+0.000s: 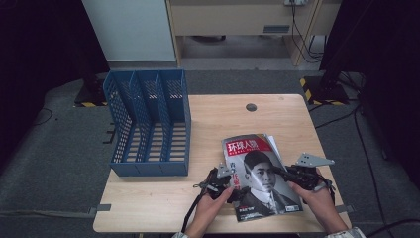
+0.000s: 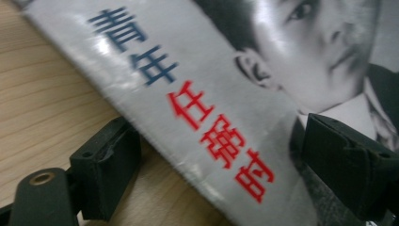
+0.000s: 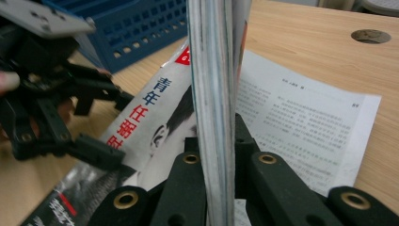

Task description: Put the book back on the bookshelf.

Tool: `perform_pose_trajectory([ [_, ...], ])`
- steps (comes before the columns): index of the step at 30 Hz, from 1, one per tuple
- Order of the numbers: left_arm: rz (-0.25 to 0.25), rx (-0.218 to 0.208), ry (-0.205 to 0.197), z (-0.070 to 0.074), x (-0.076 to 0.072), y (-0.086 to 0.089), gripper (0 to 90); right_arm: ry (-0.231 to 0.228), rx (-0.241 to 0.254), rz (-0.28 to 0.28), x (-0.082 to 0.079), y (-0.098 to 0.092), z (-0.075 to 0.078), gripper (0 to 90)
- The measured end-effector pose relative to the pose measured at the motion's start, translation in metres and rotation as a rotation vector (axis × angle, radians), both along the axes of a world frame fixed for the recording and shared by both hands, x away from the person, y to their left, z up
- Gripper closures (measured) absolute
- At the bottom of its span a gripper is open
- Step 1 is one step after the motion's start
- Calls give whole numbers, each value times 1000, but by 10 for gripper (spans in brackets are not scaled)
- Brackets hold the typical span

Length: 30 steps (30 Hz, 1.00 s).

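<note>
High view first: at the near edge of the table (image 1: 163, 208) a person's two hands come in, each with a gripper, and between them lies the magazine (image 1: 260, 176), near and right of centre. The right gripper (image 1: 282, 172) has its jaws clamped tight on the magazine's right-hand edge; its own view shows the pinched stack of pages (image 3: 214, 117) standing on edge between the jaws, with an inner page (image 3: 301, 127) fallen open onto the wood. The left gripper (image 1: 233, 186) stands wide, one jaw out on the bare wood and the other over the cover (image 2: 202, 108), straddling the left edge without pressing it.

So, as I judge it, the pick-up is about half made: one side is gripped and raised a little, the other is not yet gripped, and the whole carry remains.

The magazine's long axis runs near to far, slightly slanted, its title end pointing away toward the far side.

Farther off, to the left, the blue file rack (image 1: 148, 124) stands with its slots empty, well apart from the magazine.
</note>
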<state>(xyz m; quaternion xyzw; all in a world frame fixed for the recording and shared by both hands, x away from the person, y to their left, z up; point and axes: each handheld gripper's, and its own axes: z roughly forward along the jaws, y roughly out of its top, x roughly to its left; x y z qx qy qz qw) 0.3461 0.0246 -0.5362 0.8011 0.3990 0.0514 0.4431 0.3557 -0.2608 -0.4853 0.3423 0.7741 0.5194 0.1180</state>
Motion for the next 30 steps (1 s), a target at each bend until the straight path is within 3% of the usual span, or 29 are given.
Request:
perform_pose_trajectory([
  [1, -20, -2, 2, 0, -1, -3, 118, 7, -8, 0, 1, 1, -2, 879],
  [5, -9, 0, 1, 0, -2, -3, 117, 54, -29, -18, 5, 3, -11, 876],
  [8, 1, 34, -24, 1, -2, -1, 223, 94, -52, -30, 7, 3, -18, 856],
  [10, 12, 49, -37, 1, -3, 0, 285, 114, -106, -23, 7, 8, -24, 820],
  [13, 25, 57, -42, 1, -3, 1, 371, 136, -203, -24, 7, 16, -33, 714],
  [15, 29, 63, -47, 1, -3, 2, 408, 156, -223, -32, 8, 17, -34, 575],
  [17, 30, 67, -50, 1, -3, 2, 428, 149, -268, -69, 10, 15, -32, 447],
  [19, 31, 68, -50, 1, -3, 2, 441, 166, -272, -113, 11, 11, -32, 352],
  [22, 28, 71, -52, 1, -3, 3, 457, 188, -296, -155, 13, 2, -35, 302],
  [26, 27, 74, -53, 2, -3, 3, 476, 194, -277, -158, 13, -3, -35, 269],
  [30, 13, 86, -48, 3, -1, 4, 494, 183, -309, -149, 12, 2, -38, 214],
])
